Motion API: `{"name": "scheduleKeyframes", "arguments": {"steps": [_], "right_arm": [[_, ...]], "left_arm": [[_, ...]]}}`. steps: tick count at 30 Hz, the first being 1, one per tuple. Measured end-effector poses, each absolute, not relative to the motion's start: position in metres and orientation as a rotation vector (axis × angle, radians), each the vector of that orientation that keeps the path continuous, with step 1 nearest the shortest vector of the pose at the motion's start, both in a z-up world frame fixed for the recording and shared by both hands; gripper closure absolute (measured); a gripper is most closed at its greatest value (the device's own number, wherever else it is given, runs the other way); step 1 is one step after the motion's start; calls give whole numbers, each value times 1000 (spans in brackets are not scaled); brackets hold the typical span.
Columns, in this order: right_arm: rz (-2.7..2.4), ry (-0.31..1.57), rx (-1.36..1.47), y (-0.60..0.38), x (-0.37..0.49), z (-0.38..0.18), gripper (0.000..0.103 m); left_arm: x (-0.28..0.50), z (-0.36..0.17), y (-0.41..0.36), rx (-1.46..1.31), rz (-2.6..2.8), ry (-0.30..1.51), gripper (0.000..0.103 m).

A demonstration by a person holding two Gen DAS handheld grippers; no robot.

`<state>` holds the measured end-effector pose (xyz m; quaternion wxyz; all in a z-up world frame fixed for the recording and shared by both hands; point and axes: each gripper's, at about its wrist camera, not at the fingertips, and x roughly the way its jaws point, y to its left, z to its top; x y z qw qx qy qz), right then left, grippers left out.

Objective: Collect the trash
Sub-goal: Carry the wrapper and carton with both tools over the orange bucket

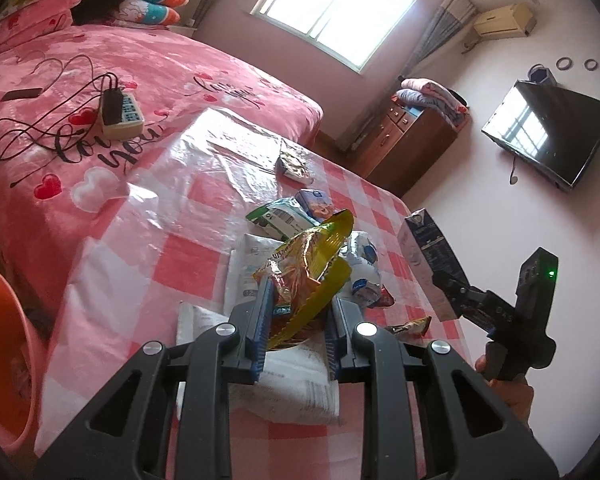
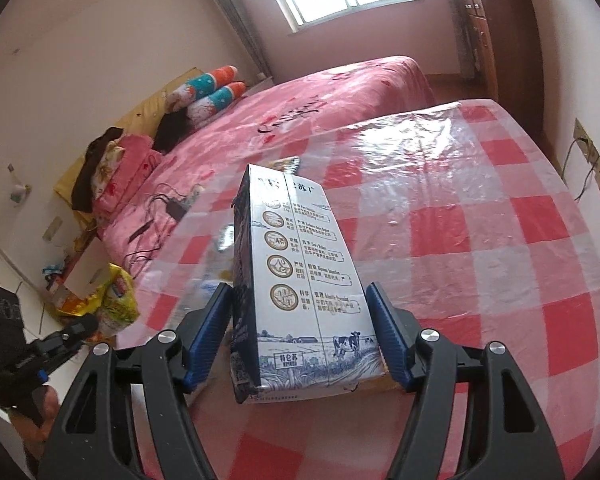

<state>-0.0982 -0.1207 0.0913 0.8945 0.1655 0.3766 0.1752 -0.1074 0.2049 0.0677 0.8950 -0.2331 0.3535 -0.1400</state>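
My fingers (image 1: 260, 320) are clamped on a crumpled yellow and red snack wrapper (image 1: 312, 264) that sticks up between them. Under them lies a white paper packet (image 1: 284, 384) on the checked tabletop (image 1: 180, 248). Beyond the fingertips sit more wrappers (image 1: 284, 220) and a small blue carton (image 1: 316, 204). To their right, my right gripper (image 1: 456, 292) holds a blue and white milk carton (image 1: 428, 256). An orange bin (image 1: 4, 352) is far left of them.

Table (image 1: 148, 248): beside the bed (image 1: 172, 64)
Wrappers (image 1: 288, 220): heaped mid-table (one packet (image 1: 294, 162) lies apart, farther back)
Power strip (image 1: 122, 114): on bed
Bucket (image 1: 4, 344): left of table
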Motion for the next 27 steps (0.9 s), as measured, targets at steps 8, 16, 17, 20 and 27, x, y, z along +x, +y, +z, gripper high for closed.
{"name": "scheduleKeyframes", "arguments": {"steps": [8,16,17,20,27], "right_arm": [[492,812,352,-76,-107,102,35],[669,877,299,6,-115,108,35],[686,883,290,16,-116,108,35],[756,914,257,54,-121,109,35],[900,983,175,145,-128,105,34]], "left_arm": [[-127,69,237,-516,-248,710,78],[-153,67,284,-555,-165,677,78],[-156,66,289,-560,-155,674,78],[-169,61,313,-574,-105,668,78],[-199,40,370,-604,52,669,78]]}}
